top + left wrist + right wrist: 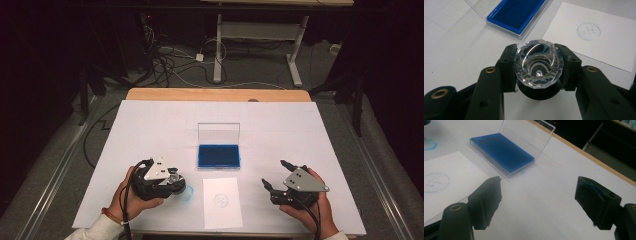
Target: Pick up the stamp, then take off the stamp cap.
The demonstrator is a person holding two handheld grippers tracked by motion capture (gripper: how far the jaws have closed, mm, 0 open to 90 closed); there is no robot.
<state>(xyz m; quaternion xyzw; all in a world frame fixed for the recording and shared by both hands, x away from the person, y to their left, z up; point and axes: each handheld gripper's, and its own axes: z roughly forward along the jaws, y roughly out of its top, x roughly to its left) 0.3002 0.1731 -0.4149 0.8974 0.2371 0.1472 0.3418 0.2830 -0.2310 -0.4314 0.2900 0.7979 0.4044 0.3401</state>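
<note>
Held just left of the blue ink pad [218,156], low over the desk [150,125]: stamp [538,65] with hard, slippery clear faceted knob, pinched at both sides by left hand-held gripper [537,67], probably light but chippable; right hand-held gripper [537,202] spread, empty.

Open blue ink pad [218,156] — clear lid raised — beyond a circle-marked paper sheet [222,201].

A dim lab: black curtains [40,75], floor cables [165,60], paper-covered table [150,125].
</note>
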